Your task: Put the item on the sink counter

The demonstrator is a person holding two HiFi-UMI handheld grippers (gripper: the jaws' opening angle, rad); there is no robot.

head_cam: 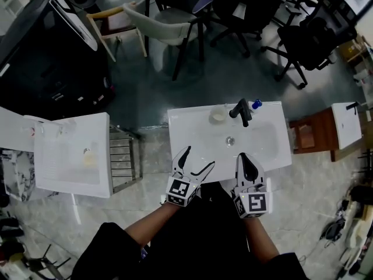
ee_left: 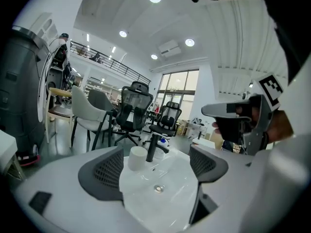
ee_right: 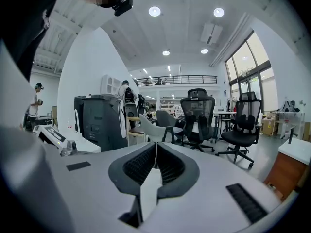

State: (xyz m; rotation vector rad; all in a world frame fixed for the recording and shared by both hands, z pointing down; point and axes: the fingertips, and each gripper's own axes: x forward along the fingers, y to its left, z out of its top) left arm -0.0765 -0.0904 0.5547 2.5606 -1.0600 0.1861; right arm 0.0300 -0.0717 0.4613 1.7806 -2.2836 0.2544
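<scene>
Left gripper (head_cam: 198, 158): jaws apart, empty, at the near edge.
Right gripper (head_cam: 245, 158): jaws together, empty.
White cup (head_cam: 218, 115): upright on sink tabletop (head_cam: 186, 124), likely already placed.

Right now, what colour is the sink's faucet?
The faucet is black, clearest in the head view.

- Two grippers: the left gripper (head_cam: 199, 157) and the right gripper (head_cam: 243, 156).
- Three white sinks: the middle sink (head_cam: 192, 127), the left sink (head_cam: 64, 174) and the right sink (head_cam: 345, 130).
- One white cup (head_cam: 218, 116) at the middle sink's back edge.
- One black tap (head_cam: 240, 111) there.
- One small blue thing (head_cam: 256, 104) there.
- One white chair (head_cam: 157, 22).
</scene>
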